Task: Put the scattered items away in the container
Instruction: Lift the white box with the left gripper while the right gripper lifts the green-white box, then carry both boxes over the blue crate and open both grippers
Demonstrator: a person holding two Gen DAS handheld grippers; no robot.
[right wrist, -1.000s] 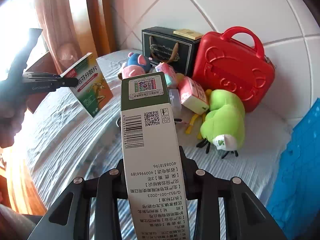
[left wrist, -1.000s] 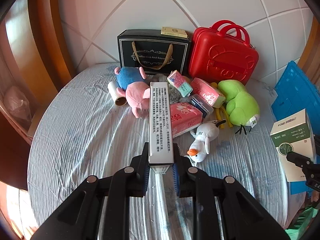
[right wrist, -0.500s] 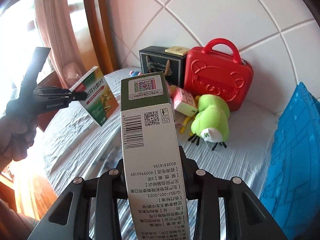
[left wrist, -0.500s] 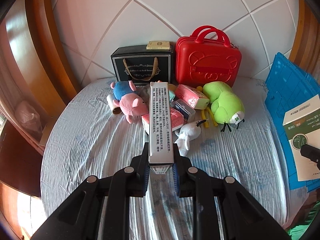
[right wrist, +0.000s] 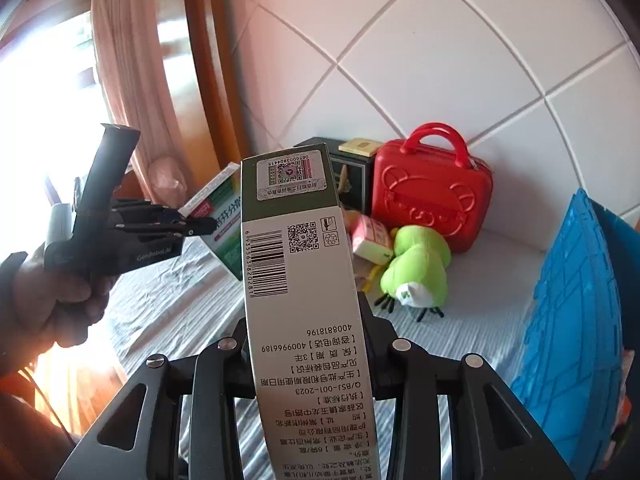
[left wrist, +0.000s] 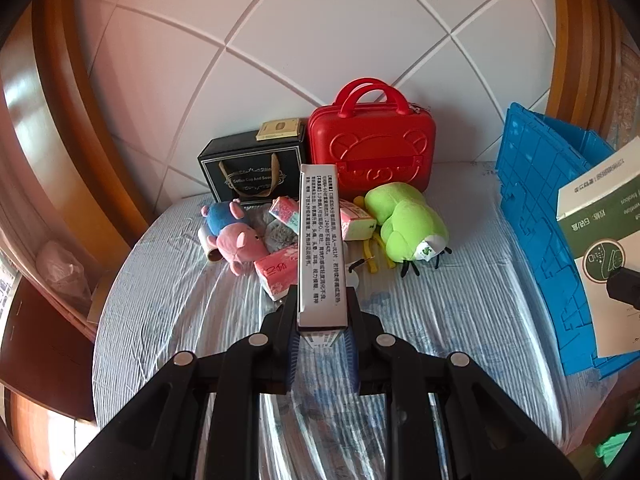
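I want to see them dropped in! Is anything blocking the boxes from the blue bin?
Nothing visible does. Each claw grips a box: the left claw a slim one, the right claw a green-and-white one. The blue bin stands at the right, bare bedsheet before it.

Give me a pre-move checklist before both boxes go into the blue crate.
1. Left gripper grip: ok. Jaws shut on the narrow white box, held by its near end.
2. Right gripper grip: ok. Jaws shut on the green-and-white box.
3. Both boxes lifted off the striped bedsheet: ok.
4. Blue crate in view: ok, at the right edge in both views.
5. Room inside the crate: cannot tell, its interior is mostly hidden.
6. Path to the crate: ok for the right box; the green plush lies lower, on the bed.
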